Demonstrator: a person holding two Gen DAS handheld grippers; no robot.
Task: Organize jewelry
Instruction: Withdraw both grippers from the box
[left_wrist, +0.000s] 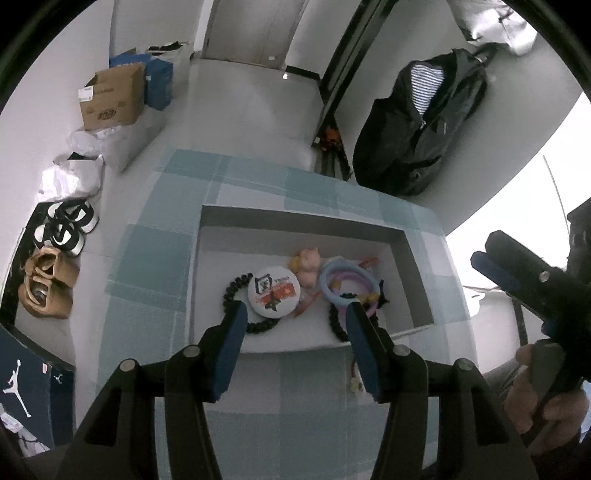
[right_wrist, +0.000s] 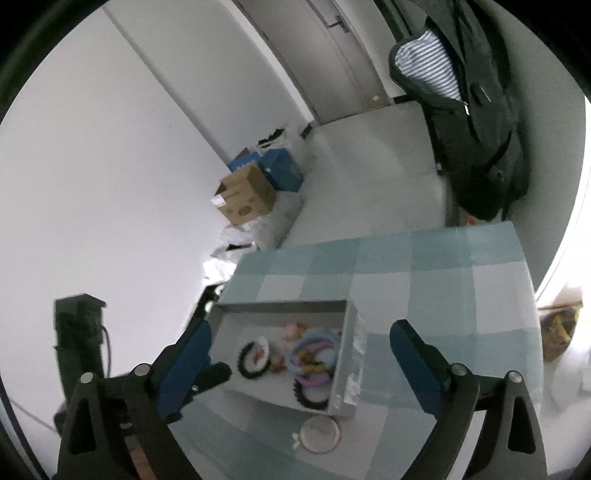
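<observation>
We hold both tools above a surface (left_wrist: 155, 258) covered in a blue-and-white check cloth, where a shallow grey box (left_wrist: 410, 254) gathers the jewelry. Inside it lie a black bead bracelet (left_wrist: 236, 291) curled partly around a round white badge (left_wrist: 273, 295), a small pink figurine (left_wrist: 308, 267), a tangle of pale blue and lilac rings (left_wrist: 341, 284) and a second dark bead bracelet (right_wrist: 310, 398) near the front wall. The box keeps loose pieces from scattering, so we judge most sorting done. One small round item (right_wrist: 319, 432) sits outside on the cloth, just beside the box's near corner, likely next in line. Our left tool (left_wrist: 297, 317) hovers half open over the box, gripping nothing. Our right tool (right_wrist: 299, 339) stands spread wide, also empty, angled down toward the box.
</observation>
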